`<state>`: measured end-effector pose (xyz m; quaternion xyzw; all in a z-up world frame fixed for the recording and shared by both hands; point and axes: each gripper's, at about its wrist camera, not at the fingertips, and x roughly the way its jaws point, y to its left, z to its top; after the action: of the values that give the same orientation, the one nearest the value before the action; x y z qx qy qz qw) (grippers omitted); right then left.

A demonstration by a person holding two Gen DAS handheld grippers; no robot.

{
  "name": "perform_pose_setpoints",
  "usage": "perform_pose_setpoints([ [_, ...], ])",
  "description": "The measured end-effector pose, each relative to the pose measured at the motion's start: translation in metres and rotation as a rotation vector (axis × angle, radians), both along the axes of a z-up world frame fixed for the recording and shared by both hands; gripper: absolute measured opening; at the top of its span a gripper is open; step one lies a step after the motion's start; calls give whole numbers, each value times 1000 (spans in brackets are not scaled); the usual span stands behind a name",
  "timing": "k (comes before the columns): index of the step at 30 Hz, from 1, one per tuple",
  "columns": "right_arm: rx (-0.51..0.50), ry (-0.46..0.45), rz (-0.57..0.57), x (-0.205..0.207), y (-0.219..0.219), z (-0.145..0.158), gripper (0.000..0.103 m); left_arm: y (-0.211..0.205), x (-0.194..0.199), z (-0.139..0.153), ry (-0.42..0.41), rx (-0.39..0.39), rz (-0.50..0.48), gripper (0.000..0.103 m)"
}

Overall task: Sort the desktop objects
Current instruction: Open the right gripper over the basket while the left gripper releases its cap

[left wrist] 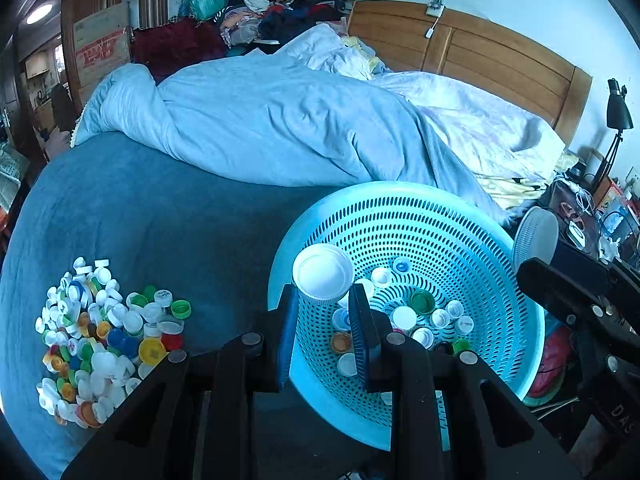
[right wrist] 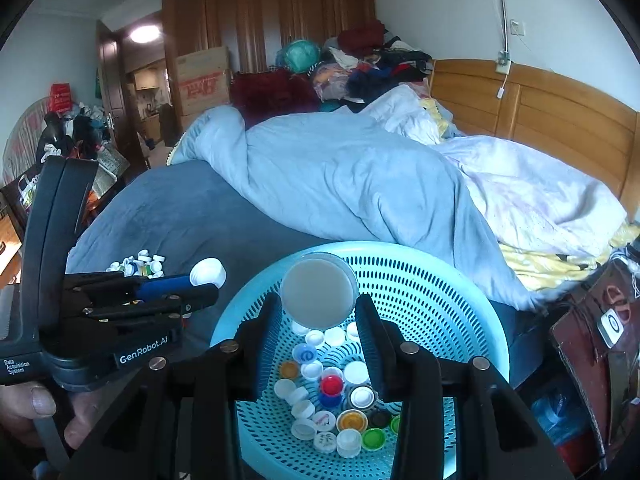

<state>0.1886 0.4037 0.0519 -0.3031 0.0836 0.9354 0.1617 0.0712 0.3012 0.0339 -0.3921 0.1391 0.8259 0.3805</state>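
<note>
White lid, small: pinched between the blue-padded jaws of the left gripper, open side up, held above the near rim of the basket.

White lid, large: flat round disc clamped between the black jaws of the right gripper, held over the basket's middle; edge-on at the right margin of the left wrist view.

Basket: light blue plastic, round, perforated, set on the bed's near edge. It held a loose layer of bottle caps, mostly white, with red, blue, green, orange and black ones.

Cap pile: unsorted caps heaped on the dark blue sheet, well apart from the basket, to its left. White predominated; yellow, green, blue and red were mixed in.

Hand: the person's fingers wrapped the left gripper's handle.

Surroundings: a pale blue duvet bunched across the bed, a wooden headboard, a clothes heap beyond, and a black desk lamp at right.
</note>
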Motion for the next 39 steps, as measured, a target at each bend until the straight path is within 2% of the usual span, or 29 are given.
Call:
perform_pose_setpoints([
  [23, -35, -40, -14, 0, 10, -22, 43, 21, 5, -9, 0, -29, -33, 22],
  [24, -31, -40, -20, 0, 11, -22, 43, 21, 5, -9, 2, -20, -35, 25],
  [25, -29, -45, -22, -1, 11, -23, 49, 22, 5, -9, 2, -18, -34, 38],
  [26, -27, -43, -21, -1, 12, -23, 60, 21, 4, -9, -4, -9, -39, 48],
  [27, -21, -36, -24, -1, 11, -22, 66, 21, 4, -9, -8, 2, -44, 63],
  [28, -13, -31, -30, 0, 11, -20, 72, 18, 4, -8, 3, 7, -37, 64],
  [33, -20, -9, -17, -2, 7, -18, 72, 4, -6, -9, 1, 14, -10, 64],
  [35, -23, 12, 7, -3, 0, -15, 72, -17, -13, -12, 13, 8, 8, 64],
  [37, -15, 30, 43, -6, -10, -12, 72, -55, -27, -24, 4, 1, 61, 64],
  [39, -4, 32, 85, -12, -23, -13, 72, -108, -45, -46, -20, -17, 161, 64],
])
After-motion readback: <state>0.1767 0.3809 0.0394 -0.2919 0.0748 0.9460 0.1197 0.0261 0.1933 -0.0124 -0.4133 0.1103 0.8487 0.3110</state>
